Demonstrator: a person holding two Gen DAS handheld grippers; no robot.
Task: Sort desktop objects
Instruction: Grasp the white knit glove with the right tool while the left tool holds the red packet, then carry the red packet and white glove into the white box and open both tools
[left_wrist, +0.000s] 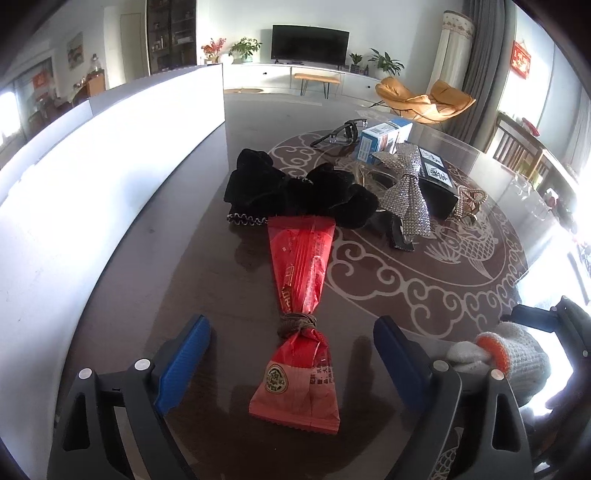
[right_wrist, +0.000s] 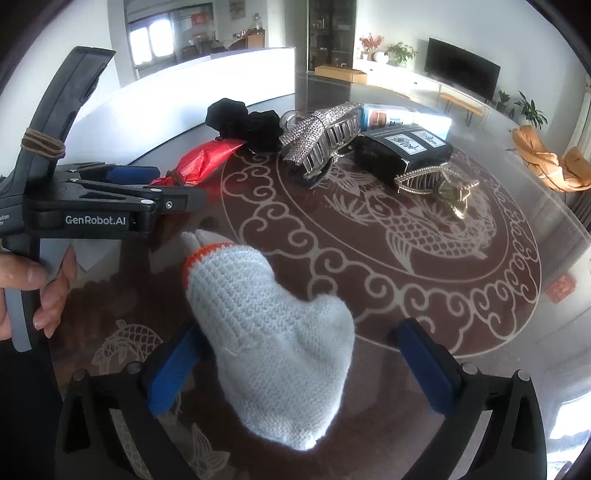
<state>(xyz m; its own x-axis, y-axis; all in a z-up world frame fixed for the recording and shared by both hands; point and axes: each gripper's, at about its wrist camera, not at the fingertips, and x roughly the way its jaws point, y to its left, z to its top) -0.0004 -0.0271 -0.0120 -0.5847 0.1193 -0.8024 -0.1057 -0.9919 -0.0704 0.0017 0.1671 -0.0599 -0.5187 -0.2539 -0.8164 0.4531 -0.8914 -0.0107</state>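
Glass-topped round table (left_wrist: 461, 295), laid over a brown cloth patterned with cream scrolls and a carp, fills both views; a living room with a dark television (left_wrist: 310, 42) and an orange lounge chair (left_wrist: 424, 99) lies behind, and a white partition (left_wrist: 110, 155) runs along one edge of the table.

Left wrist view: the left gripper (left_wrist: 291, 362) stands with its blue-padded jaws wide apart, gripping nothing. Between them, touching neither pad, lies a red plastic snack packet (left_wrist: 299, 280) cinched with brown rubber bands. Its far end touches a black velvet scrunchie (left_wrist: 295, 192).

Right wrist view: the right gripper (right_wrist: 295, 365) is likewise spread wide. A white knitted glove with an orange cuff (right_wrist: 269, 339) lies on the glass between its jaws; whether the left pad touches the glove cannot be told, and the right pad is clear of it. A bare hand (right_wrist: 22, 291) holds the handle of the left gripper at the left edge.

Farther back, clustered together: a silver rhinestone bow claw clip (right_wrist: 321, 136), a black carton with white labels (right_wrist: 406, 151), a gold claw clip (right_wrist: 439, 184) just beside the carton, a blue-and-white box (right_wrist: 399, 118) and dark-framed glasses (left_wrist: 340, 131).
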